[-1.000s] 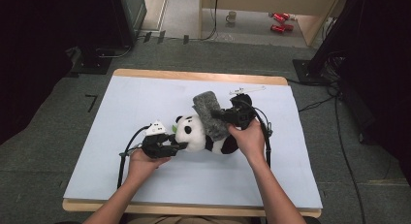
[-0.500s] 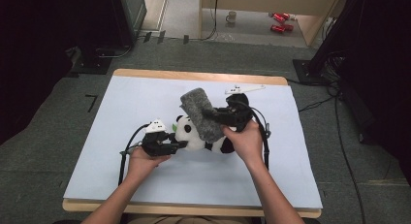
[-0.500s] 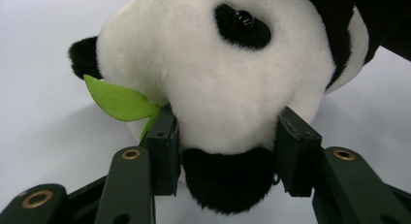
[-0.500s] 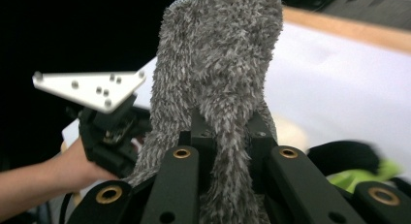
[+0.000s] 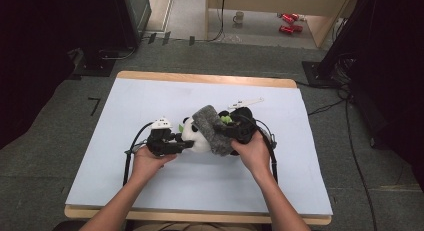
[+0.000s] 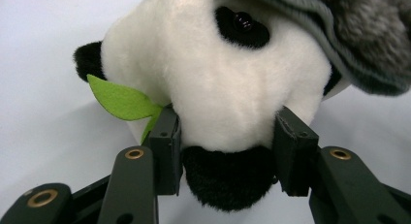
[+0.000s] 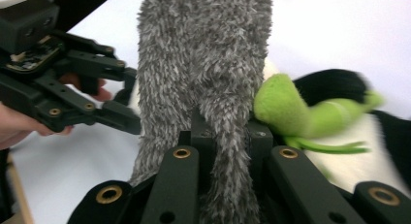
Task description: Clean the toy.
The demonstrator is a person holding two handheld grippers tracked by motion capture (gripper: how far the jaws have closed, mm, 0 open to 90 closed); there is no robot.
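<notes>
We see a plush panda lying on its side near the middle of the counter, its long axis running across the counter from our left hand to our right, head toward the left gripper. In the left gripper view the jaws of the left gripper clasp the panda's white muzzle from both sides, the pads pressed into the plush just above the black patch, with a green felt leaf beside one pad. The right gripper sits on the body side; in the right gripper view the right gripper has its jaws clenched on a fold of a grey fuzzy hat, which stands up from them toward the head, just beside the panda's green bamboo sprig. From above, the hat drapes across the panda between head and body, and in the left gripper view its ribbed rim already overlaps the head above the eye. We judge that the coming move turns on this alignment: the hat must travel along the panda's long axis toward the left gripper, which steadies the head, so the right hand does the pulling.
</notes>
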